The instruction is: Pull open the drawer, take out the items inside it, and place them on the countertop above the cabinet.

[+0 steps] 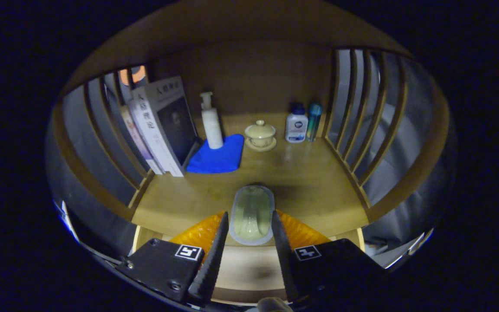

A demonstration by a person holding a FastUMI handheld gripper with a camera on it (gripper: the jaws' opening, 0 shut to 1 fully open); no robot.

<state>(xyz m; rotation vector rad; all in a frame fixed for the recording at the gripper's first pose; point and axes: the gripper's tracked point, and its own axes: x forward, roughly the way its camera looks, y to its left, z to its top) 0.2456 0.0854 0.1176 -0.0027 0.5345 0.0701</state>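
On the left, a slatted wooden side wall (102, 130) closes in the countertop (301, 182). Just inside it a row of books (158, 125) leans against the slats; at least three spines can be counted, though more may hide behind them. Next to the books lies one blue cloth (217, 158), folded flat, and one white pump bottle (212, 123) stands upright on its far corner. Right of the cloth sits one pale lidded cup (260, 134) on its saucer, clear of the cloth's edge. Further right, near the back corner, stand two bottles side by side and close together: one white bottle with a dark cap (296, 123) and one slim teal bottle (314, 121). A second slatted wall (371, 130) closes the right side. All of these are well apart from the gripper, beyond its fingers, and the wood between them and the front edge is bare.

The gripper (250, 225) is at the front edge of the countertop, its fingers (217, 242) at a narrow spread with one pale oval container (251, 214) between them. Both inner faces meet the container's sides, so it is held. Its far end reaches over the countertop, and whether its base rests on the wood cannot be told. Below the fingers shows the light interior of the open drawer (241, 264).
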